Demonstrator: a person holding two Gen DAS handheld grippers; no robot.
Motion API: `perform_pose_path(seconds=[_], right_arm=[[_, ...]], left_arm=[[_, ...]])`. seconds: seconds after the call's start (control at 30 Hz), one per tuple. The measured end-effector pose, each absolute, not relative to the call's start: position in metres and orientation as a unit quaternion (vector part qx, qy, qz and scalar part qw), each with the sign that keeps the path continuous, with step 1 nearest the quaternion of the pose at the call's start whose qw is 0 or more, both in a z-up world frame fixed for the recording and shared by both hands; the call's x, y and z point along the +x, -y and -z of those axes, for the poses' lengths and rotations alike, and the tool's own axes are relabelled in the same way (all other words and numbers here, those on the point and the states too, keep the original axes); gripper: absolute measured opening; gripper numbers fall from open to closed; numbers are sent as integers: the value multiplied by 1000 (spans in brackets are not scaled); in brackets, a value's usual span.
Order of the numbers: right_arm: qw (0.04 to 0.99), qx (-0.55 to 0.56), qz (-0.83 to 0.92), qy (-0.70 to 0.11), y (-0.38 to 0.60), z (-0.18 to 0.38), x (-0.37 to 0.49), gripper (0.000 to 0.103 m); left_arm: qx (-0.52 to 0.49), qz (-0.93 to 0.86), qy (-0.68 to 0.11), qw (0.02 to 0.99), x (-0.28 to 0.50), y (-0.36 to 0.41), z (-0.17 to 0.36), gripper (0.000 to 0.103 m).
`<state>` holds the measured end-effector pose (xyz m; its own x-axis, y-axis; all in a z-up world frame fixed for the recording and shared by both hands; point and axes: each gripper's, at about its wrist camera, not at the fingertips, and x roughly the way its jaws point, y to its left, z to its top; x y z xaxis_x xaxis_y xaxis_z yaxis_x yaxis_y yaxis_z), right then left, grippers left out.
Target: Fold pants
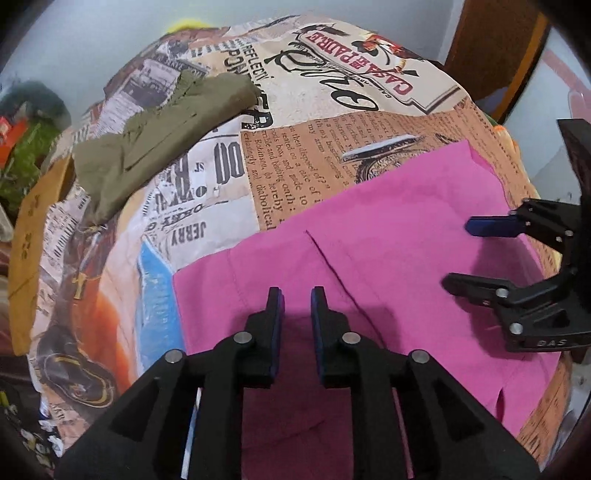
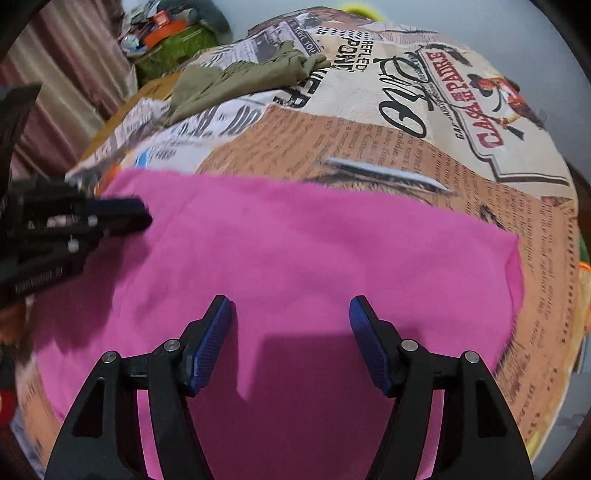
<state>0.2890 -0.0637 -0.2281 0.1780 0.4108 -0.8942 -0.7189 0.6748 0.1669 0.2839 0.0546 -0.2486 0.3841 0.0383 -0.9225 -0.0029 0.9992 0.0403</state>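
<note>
Pink pants (image 1: 388, 258) lie folded flat on a table covered with a newspaper-print tablecloth (image 1: 207, 173), on the near part of the table, directly under both grippers. In the left wrist view a seam or fold line runs diagonally across the pink cloth, and a small slit shows at its right-hand edge. The fabric looks smooth, with only faint creases. Left gripper (image 1: 296, 295) points steeply down over the pants; its jaws stand a narrow gap apart, and nothing is between the blue pads, only its own shadow on the cloth below. Right gripper (image 2: 290, 306) also points down over the pants, jaws spread wide, nothing held, pads clear of the fabric. Each gripper shows at the side of the other's view: the right one over the right part of the pink cloth, the left one at its left edge, blurred. An olive-green garment (image 1: 147, 140), loosely folded and rumpled, lies farther back on the tablecloth, well apart from the pink pants. Beyond the table's far left edge, a heap of mixed things (image 2: 166, 33), green and orange among them, too blurred to name.
</note>
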Motion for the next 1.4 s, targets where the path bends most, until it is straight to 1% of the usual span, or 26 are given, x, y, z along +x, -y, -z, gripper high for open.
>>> perform_pose_path(seconds=[0.1,0.17,0.2,0.27,0.3,0.53,0.67,0.8,0.9,1.07,1.17,1.4], right_arm=[[759,-161,-372,-509,78,225,268,63],[768,-160,-364,-502,90,221,257,63],[772,-159,-358,-500,95,220,251,63],[777,-152,-349,-501,106,217,241,63],[778,-144,-346,-504,112,217,238,63],[789,-73,-317,-521,146,214,221,63],[793,-66,-307,-522,153,212,212,63],[807,-52,-292,-510,157,202,208,63],[823,-42,-289,-487,159,189,204,63],[842,-35,-296,-450,155,166,196,63],[845,-35,-306,-438,149,162,190,63],[836,-41,-320,-444,131,177,184,63]], left_arm=[[24,-14,-549,835,270,-53,246,21],[32,-11,-547,837,259,-50,244,28],[39,-12,-544,838,254,-47,243,29],[67,-20,-538,840,241,-41,242,39],[74,-23,-536,841,236,-39,242,40],[60,-32,-521,851,202,-42,237,44],[60,-39,-519,852,190,-41,232,47],[35,-42,-515,856,180,-45,218,47],[7,-51,-503,863,168,-53,204,49],[-51,-67,-483,871,146,-68,188,59],[-73,-59,-483,871,136,-70,191,64],[-100,-37,-515,850,122,-57,215,64]])
